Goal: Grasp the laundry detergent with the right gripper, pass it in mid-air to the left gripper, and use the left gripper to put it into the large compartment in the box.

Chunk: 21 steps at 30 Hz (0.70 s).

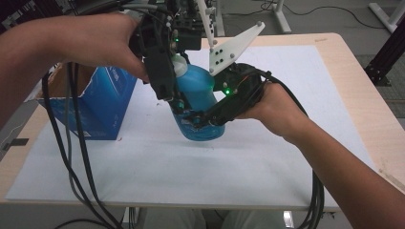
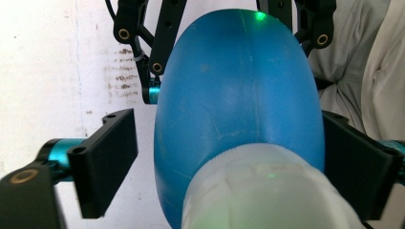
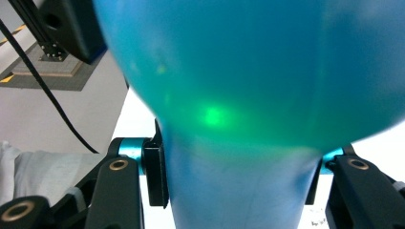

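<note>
Blue plastic bottle [image 1: 198, 98] with a whitish cap [image 1: 179, 64] is held tilted above the white-covered table [image 1: 239, 162] in the high view; the right tongs [image 1: 198, 119] clamp its lower body, the left tongs [image 1: 174, 98] sit at its upper part, beside a blue cardboard box [image 1: 102, 102].

Left gripper view: jaws straddle the bottle [image 2: 236, 95], the left pad [image 2: 107, 160] apart from it.

Right gripper view: both jaws press the bottle [image 3: 239, 191].

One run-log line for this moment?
right gripper: shut on blue plastic bottle | left gripper: open, straddling white cap | blue cardboard box: on table
</note>
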{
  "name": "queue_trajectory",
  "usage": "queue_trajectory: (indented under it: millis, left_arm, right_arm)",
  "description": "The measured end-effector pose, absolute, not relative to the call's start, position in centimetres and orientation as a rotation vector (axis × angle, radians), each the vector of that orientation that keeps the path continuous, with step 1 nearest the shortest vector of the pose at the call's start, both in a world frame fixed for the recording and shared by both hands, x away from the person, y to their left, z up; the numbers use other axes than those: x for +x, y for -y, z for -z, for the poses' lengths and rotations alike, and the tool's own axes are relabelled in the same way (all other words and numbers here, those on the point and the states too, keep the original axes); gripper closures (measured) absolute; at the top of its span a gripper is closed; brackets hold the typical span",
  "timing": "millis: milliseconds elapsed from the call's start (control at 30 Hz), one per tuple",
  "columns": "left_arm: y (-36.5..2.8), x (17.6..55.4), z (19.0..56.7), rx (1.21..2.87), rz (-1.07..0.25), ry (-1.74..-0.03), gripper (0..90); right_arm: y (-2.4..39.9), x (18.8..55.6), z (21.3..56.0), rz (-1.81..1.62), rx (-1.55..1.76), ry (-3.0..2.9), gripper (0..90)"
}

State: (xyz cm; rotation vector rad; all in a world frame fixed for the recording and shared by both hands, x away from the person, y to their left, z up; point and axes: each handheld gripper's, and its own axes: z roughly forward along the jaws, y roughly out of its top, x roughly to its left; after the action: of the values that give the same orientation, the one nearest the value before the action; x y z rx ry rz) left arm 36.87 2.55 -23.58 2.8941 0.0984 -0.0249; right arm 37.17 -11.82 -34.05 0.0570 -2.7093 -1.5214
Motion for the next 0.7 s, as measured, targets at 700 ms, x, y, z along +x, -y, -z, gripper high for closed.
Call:
queue_trajectory:
  millis: [700]
  left_arm:
    - [-2.52,37.03,23.72,2.884,0.012,-0.026,28.8]
  right_arm:
    - [11.8,37.29,34.41,1.521,0.062,2.7,44.5]
